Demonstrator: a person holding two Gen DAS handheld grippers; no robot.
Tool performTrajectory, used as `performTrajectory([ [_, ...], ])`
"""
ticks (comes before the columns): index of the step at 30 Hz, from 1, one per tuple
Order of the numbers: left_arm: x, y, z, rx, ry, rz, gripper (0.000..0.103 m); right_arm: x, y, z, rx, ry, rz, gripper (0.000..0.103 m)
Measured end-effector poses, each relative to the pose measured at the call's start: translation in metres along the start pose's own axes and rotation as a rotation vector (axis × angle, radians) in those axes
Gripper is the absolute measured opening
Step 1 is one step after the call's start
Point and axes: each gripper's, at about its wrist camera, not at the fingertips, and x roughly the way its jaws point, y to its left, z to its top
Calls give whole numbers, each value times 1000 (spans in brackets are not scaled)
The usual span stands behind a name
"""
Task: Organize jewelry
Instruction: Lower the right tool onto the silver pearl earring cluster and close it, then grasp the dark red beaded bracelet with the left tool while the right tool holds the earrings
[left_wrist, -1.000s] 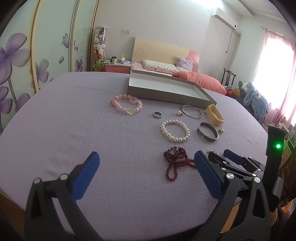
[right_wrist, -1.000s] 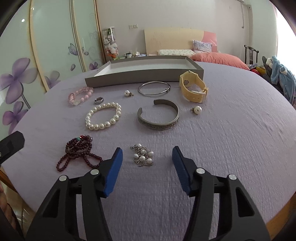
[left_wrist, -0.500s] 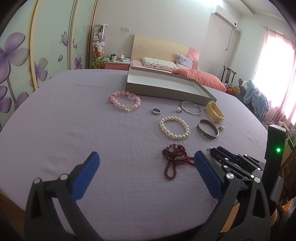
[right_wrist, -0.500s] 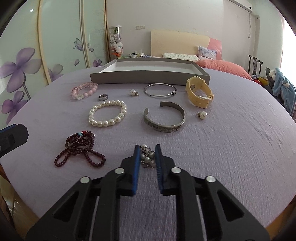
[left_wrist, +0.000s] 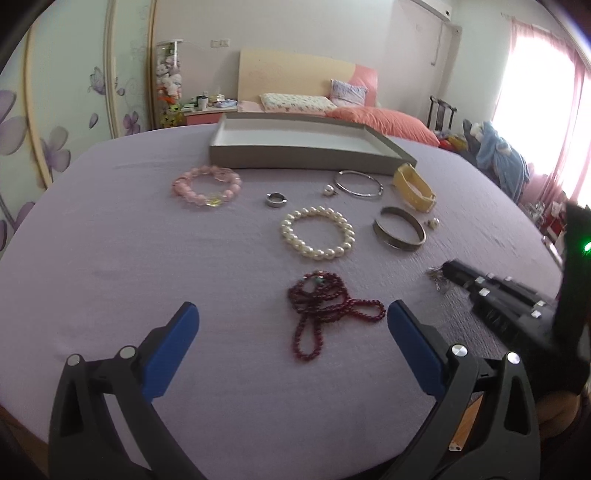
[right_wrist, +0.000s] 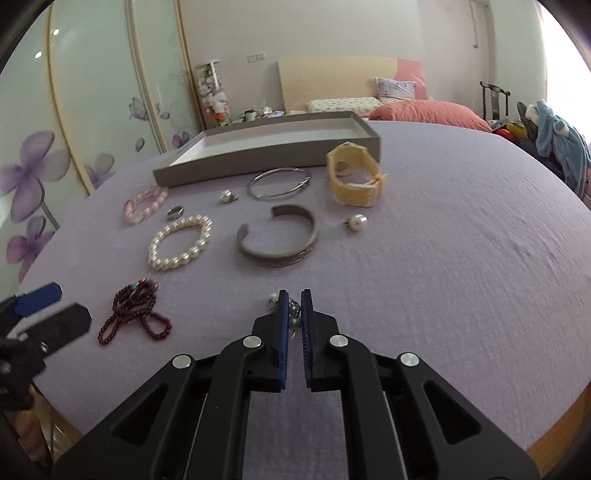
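Since a second ago the right gripper (right_wrist: 294, 308) has clenched on the small pearl cluster (right_wrist: 293, 314) that lay between its then-spread fingers. At left, the left gripper (left_wrist: 291, 319) hovers with fingers released, the dark red bead necklace (left_wrist: 325, 304) lying between them on the lilac bench (left_wrist: 110, 258). The cluster sits pinched at the bench's near edge, before the silver cuff (right_wrist: 279, 236).
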Motion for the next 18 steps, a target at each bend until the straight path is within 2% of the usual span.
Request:
performTrajectory([
  [6,20,-17,8,28,25,5,101,-15,-11,15,17,-57,1,6],
  [13,43,-26,10,31,82,36,87,-17,-9,19,7,-65,22,7],
  [18,52,-30,10,41,93,63,84,-19,-9,19,9,-63,34,7],
])
